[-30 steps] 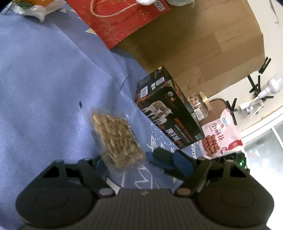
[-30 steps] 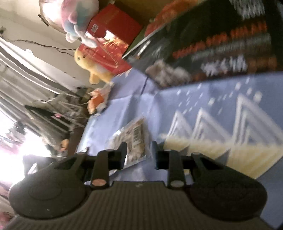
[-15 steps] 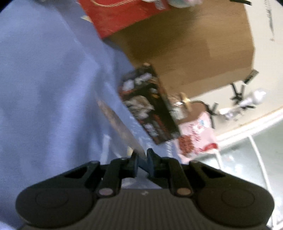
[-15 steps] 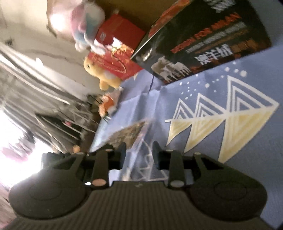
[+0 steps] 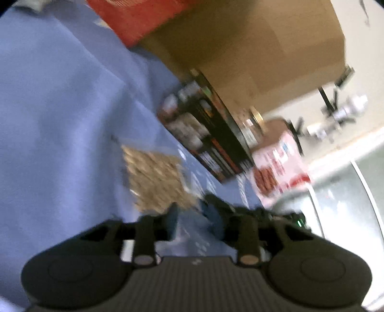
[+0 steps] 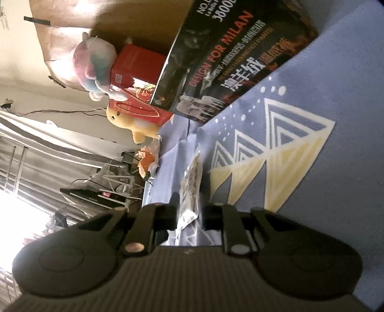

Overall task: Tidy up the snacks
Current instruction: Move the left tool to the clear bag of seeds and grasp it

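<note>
A clear bag of pale seeds [image 5: 156,177] shows face-on over the blue cloth [image 5: 60,108], just ahead of my left gripper [image 5: 193,216]. That view is blurred. The left jaws are opening, and only blue cloth shows between them. In the right wrist view the same bag [image 6: 192,182] stands edge-on. My right gripper [image 6: 190,211] is closing on the bag's crumpled lower edge, which fills the gap between the pads. A black printed box [image 5: 206,134] stands behind the bag, large in the right wrist view [image 6: 230,60].
A glass jar [image 5: 252,124] and a pink peanut bag [image 5: 278,165] sit past the black box. A cardboard box [image 5: 264,48] and red gift bag [image 5: 139,16] line the far side. Plush toys [image 6: 96,64], a red box [image 6: 134,64] and bagged oranges [image 6: 146,163] lie beyond.
The left gripper went from wide open to shut on the bag's edge, then parted again. The bag, flat before, now stands edge-on between the right fingers, which have narrowed and rolled.
</note>
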Tool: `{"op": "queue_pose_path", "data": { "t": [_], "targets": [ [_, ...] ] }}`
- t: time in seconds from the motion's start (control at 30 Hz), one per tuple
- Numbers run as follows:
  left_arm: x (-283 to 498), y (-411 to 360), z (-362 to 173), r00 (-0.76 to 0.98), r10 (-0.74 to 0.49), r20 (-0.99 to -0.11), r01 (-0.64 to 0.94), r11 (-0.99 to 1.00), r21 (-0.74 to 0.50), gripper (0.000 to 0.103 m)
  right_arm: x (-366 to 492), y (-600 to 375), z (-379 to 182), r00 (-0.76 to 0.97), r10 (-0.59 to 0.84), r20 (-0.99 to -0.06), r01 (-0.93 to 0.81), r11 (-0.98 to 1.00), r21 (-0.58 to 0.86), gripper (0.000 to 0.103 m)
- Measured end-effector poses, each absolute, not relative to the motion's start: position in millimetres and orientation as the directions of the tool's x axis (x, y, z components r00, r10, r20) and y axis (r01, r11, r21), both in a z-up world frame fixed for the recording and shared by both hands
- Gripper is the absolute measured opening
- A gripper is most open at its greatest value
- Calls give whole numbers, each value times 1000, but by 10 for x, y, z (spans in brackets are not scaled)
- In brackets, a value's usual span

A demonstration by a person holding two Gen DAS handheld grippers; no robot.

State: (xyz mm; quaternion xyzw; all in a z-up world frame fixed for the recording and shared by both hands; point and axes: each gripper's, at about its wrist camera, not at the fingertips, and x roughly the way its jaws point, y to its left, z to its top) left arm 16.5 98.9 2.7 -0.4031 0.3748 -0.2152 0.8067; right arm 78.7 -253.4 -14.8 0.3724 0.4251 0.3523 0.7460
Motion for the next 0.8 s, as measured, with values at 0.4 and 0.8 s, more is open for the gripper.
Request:
{"op": "queue_pose_path", "data": {
  "t": [0.4,0.8],
  "targets": [
    [374,1168,-179,639,-622,-452,-19,575,-818,38,911,-2186,-121,363,824,-434,-272,540,797,20],
    [294,1175,-55,653,-652,-386,25,528,-849,88,920,-2511,-283,340,912,-230,-109,281,954,11]
  ]
}}
